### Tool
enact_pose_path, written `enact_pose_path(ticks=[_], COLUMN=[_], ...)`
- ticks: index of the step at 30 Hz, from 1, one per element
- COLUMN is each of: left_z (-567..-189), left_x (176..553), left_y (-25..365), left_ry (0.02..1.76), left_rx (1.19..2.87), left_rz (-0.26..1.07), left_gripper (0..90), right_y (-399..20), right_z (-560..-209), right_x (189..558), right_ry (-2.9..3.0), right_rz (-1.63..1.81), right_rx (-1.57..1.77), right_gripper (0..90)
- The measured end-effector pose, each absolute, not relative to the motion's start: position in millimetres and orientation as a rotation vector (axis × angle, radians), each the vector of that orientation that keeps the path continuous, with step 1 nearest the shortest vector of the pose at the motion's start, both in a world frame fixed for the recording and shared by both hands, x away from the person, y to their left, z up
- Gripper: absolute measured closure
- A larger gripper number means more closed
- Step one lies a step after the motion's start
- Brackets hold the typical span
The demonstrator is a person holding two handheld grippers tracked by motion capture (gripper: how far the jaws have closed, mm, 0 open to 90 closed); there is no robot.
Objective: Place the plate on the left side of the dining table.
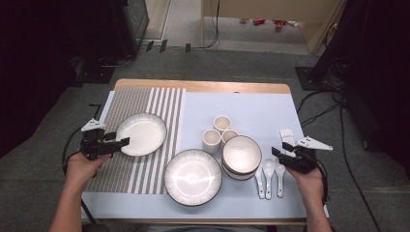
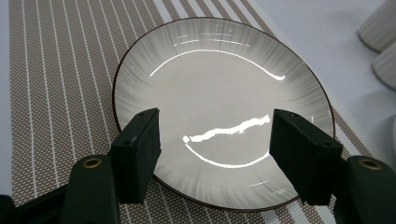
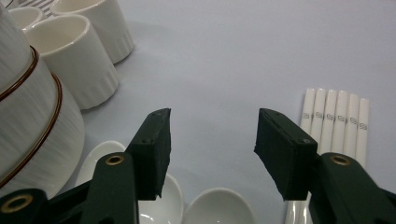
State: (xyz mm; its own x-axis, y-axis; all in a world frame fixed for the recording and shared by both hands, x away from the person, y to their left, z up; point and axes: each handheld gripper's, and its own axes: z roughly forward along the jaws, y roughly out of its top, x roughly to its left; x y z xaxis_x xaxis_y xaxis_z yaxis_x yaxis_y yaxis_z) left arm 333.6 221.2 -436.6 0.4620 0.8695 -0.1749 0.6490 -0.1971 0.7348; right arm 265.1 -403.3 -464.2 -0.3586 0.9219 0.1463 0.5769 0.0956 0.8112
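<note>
A white dark-rimmed plate (image 1: 141,134) (image 2: 219,79) lies on the striped placemat (image 1: 130,104) (image 2: 56,93). My left gripper (image 1: 122,142) (image 2: 215,123) is open at the plate's left rim, its jaws standing apart over the plate with nothing between them. My right gripper (image 1: 277,152) (image 3: 213,126) is open over the white spoons (image 1: 269,170) (image 3: 219,207), holding nothing. A bundle of white chopsticks (image 1: 287,135) (image 3: 334,121) lies just beyond it on the right. Stacked bowls (image 1: 241,155) (image 3: 28,121) stand left of the spoons.
A second plate (image 1: 192,177) sits at the front middle of the pale blue cloth (image 1: 251,108). Three white cups (image 1: 222,123) (image 3: 70,51) stand behind the bowls. The table's wooden far edge (image 1: 203,86) shows beyond the cloth. Cables trail on the floor at both sides.
</note>
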Motion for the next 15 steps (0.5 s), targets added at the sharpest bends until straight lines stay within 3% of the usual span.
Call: enact_pose_path(ticks=[15], left_z=[-441.1], left_x=[322.9], left_y=[221.1], left_ry=[1.238], left_rx=[1.932], left_rz=[0.342], left_gripper=[25.9], right_y=[-398.6], right_z=[-463.0], right_x=[269.8], right_ry=[1.998], right_rz=[1.171], right_rx=[1.455], right_gripper=[45.3])
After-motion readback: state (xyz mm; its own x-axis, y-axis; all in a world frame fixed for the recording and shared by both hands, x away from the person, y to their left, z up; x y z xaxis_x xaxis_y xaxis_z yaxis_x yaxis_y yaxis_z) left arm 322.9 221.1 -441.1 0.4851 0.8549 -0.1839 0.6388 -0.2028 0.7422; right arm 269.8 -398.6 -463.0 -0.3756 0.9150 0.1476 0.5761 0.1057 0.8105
